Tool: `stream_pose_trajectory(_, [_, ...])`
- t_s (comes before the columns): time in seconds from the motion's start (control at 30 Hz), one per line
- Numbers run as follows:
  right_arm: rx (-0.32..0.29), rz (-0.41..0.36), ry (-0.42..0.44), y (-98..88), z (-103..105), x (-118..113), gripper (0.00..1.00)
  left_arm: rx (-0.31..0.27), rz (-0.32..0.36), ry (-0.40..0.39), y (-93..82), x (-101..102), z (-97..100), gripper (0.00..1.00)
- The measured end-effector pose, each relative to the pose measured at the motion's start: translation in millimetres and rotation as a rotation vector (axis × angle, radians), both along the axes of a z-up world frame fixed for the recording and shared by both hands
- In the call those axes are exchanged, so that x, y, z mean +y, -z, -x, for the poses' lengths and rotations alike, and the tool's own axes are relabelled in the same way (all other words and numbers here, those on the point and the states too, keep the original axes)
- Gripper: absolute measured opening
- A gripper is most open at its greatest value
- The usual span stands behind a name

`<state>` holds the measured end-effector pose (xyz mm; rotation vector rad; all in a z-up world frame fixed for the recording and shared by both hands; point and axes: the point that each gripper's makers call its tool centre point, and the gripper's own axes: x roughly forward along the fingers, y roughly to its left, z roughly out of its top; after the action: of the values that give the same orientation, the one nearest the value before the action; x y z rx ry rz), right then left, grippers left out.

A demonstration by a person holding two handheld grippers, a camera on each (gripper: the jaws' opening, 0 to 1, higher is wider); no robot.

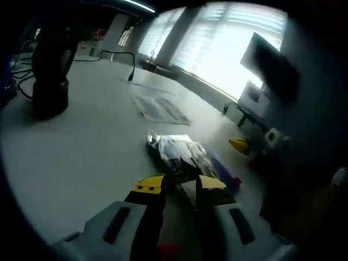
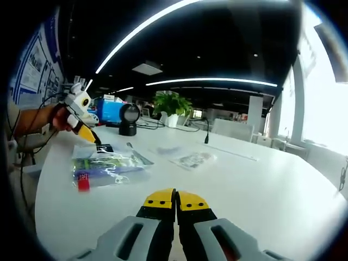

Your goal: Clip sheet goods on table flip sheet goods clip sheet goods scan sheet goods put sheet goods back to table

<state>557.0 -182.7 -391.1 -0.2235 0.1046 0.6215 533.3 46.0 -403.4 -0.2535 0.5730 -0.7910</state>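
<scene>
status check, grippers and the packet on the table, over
Left gripper open, jaws at the clear packet's near edge, not clamped. Right gripper shut, empty, above the white table. Second flat packet lies farther off, apart.

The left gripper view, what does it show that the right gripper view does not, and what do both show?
Left gripper view alone: a dark monitor by bright blinds, and its own open claw at the packet. Right gripper view alone: a potted plant, ceiling light strips, and its own shut claw. Both: the white table, the clear plastic packet, the black scanner.
</scene>
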Motion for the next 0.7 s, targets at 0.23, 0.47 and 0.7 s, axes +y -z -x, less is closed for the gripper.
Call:
stream_pose_trajectory(0.23, [0.000, 0.001, 0.000, 0.0, 0, 0, 0.00, 0.026, 0.010, -0.004, 4.5, 7, -5.2, 0.14])
stream_pose_trajectory(0.47, [0.000, 0.002, 0.001, 0.2, -1, 0, 0.00, 0.040, 0.013, -0.014, 6.3, 9, -4.7, 0.12])
stream_pose_trajectory(0.7, [-0.002, 0.004, 0.003, 0.0, -1, -1, 0.00, 0.034, 0.038, -0.007, 0.2, -6, 8.9, 0.12])
